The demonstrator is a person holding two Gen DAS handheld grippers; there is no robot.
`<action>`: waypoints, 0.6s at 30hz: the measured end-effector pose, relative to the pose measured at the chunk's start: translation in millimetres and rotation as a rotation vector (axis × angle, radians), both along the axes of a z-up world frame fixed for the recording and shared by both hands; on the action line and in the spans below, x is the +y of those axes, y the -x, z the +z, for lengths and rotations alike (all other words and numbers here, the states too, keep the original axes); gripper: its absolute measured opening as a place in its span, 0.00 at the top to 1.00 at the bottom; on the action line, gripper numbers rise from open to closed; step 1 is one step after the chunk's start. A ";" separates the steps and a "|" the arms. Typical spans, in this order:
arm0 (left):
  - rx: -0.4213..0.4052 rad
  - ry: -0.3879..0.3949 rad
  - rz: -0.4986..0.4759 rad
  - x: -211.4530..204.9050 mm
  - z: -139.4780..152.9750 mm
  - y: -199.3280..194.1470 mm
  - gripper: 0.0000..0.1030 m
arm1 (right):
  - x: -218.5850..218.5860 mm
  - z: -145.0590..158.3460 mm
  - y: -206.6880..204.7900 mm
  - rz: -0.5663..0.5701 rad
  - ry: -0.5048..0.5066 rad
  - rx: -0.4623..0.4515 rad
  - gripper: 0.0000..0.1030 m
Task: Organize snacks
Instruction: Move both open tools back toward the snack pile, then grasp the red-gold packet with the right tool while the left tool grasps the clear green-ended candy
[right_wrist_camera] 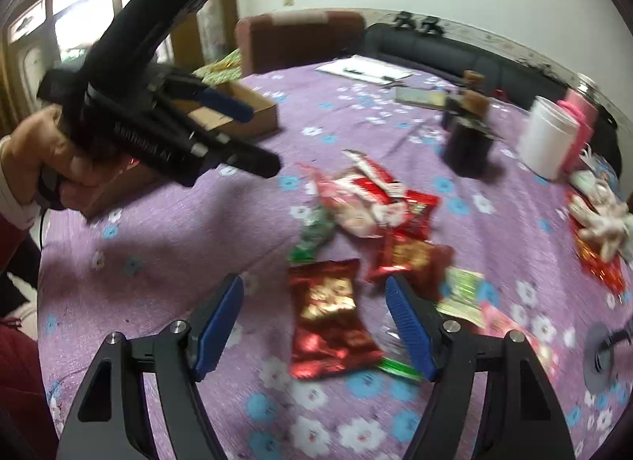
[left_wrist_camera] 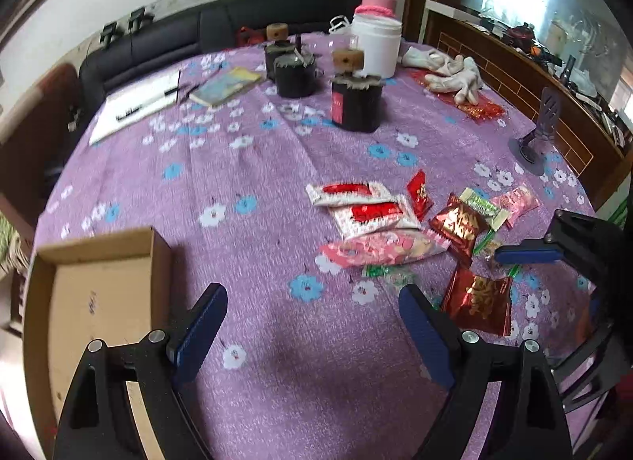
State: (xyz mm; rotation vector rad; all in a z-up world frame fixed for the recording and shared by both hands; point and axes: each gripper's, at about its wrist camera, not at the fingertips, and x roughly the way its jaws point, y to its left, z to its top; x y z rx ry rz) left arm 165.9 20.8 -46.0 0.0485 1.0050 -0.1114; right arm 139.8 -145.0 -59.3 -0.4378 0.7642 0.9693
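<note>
- The left gripper (left_wrist_camera: 312, 325) hangs over the purple cloth (left_wrist_camera: 257, 254); its jaws are spread wide and hold nothing.
- The right gripper (right_wrist_camera: 314, 325) is above a red pack (right_wrist_camera: 330, 317); its jaws are spread too, and the pack lies between them on the cloth; I cannot tell if they touch it.
- The snacks (left_wrist_camera: 407, 222) lie in a loose pile on the right side of the table, near the front edge; some overlap.
- A brown box (left_wrist_camera: 95, 286) sits open at the near left, well apart from the pile.
- Far back stand dark jars (left_wrist_camera: 356, 103) and a white tub (left_wrist_camera: 376, 46).
</note>
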 end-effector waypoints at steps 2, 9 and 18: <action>0.005 0.005 -0.002 -3.8 -3.7 1.0 0.12 | 8.5 -7.4 -0.6 0.005 0.041 -0.010 0.29; 0.028 0.009 -0.051 -34.3 -15.5 1.9 0.12 | 4.2 -26.8 -4.3 -0.048 0.098 0.011 0.62; 0.059 0.028 -0.021 -61.6 -34.7 -11.5 0.12 | -31.2 -15.0 4.0 -0.150 0.049 0.013 0.73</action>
